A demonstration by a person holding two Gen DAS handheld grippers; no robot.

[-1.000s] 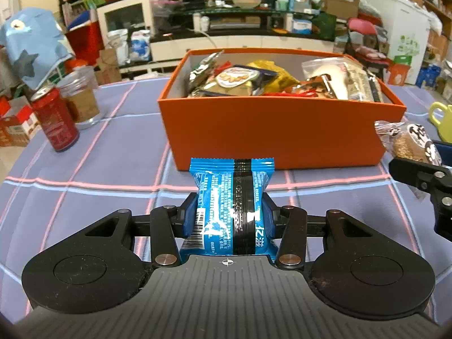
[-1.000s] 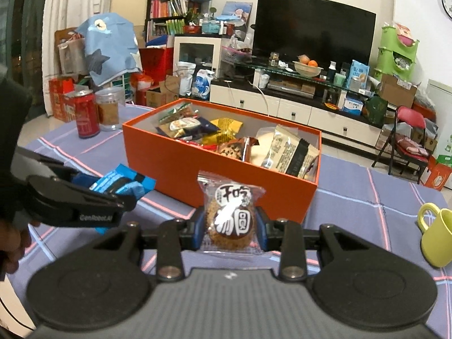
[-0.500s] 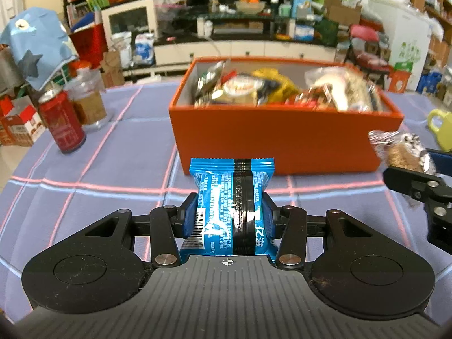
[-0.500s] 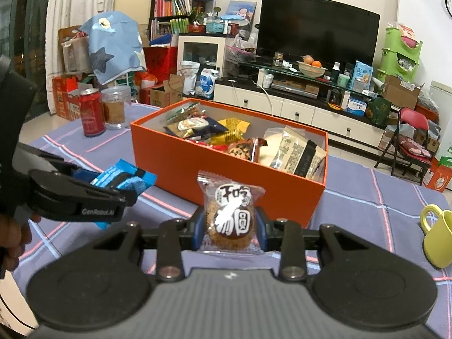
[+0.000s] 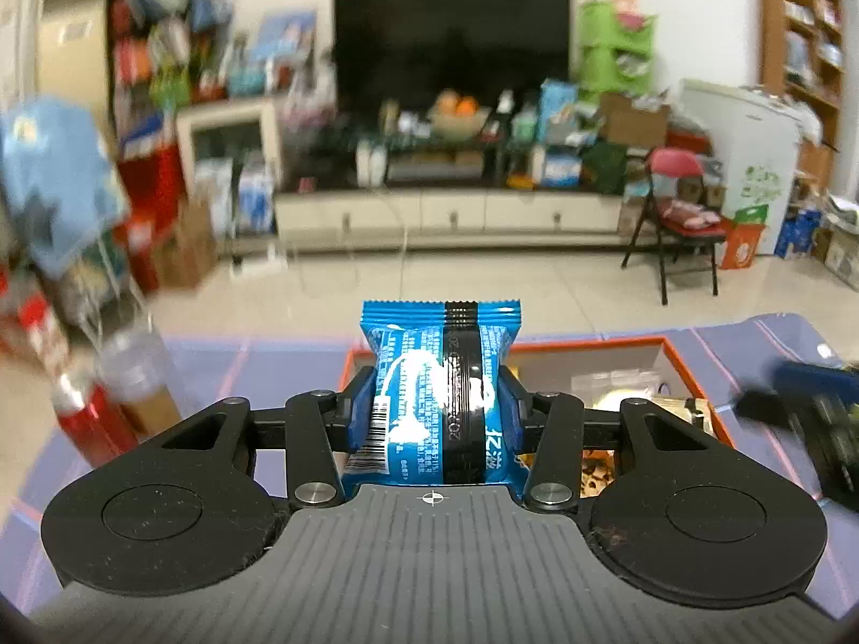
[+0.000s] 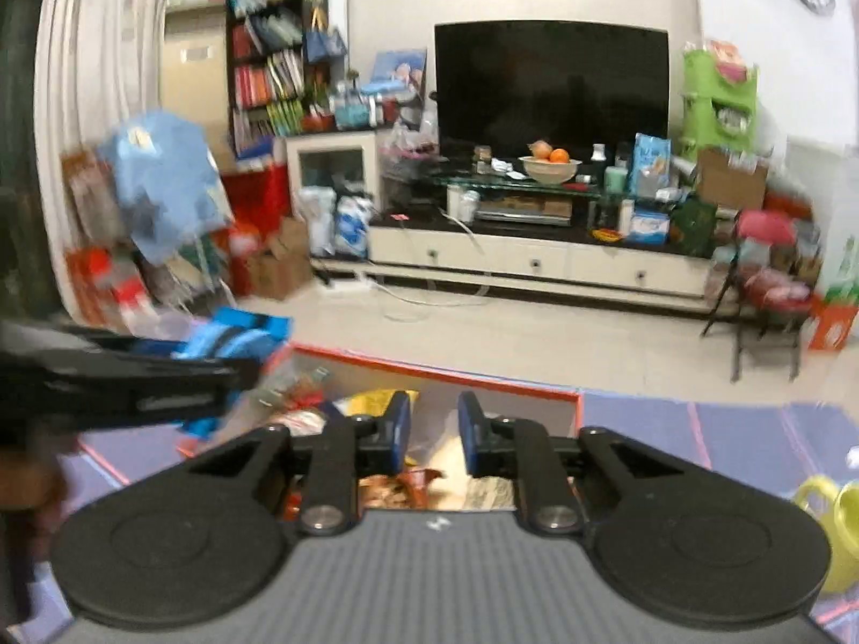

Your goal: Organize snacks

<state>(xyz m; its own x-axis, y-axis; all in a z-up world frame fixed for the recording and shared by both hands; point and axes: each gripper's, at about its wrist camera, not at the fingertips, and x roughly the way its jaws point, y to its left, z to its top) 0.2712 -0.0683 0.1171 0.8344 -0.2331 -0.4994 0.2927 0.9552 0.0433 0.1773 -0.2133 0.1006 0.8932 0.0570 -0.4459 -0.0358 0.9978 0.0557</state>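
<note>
A blue snack pack stands upright between the pads of my left gripper, which still pinch it while the jaws are opening. It hangs over the near left part of the orange box, where several snacks lie. In the right wrist view, my right gripper hovers over the orange box with its blue pads a little apart and nothing between them. The left gripper with the blue pack shows blurred at the left there. At the right edge of the left wrist view the right gripper is a dark blur.
A red can and a clear jar stand on the purple plaid tablecloth left of the box. A yellow mug stands at the right. Beyond the table's far edge are the floor, a TV cabinet and a folding chair.
Both grippers have risen and moved forward over the box. The clear pack with the round cake is gone from the right gripper's jaws. The left still carries the blue pack.
</note>
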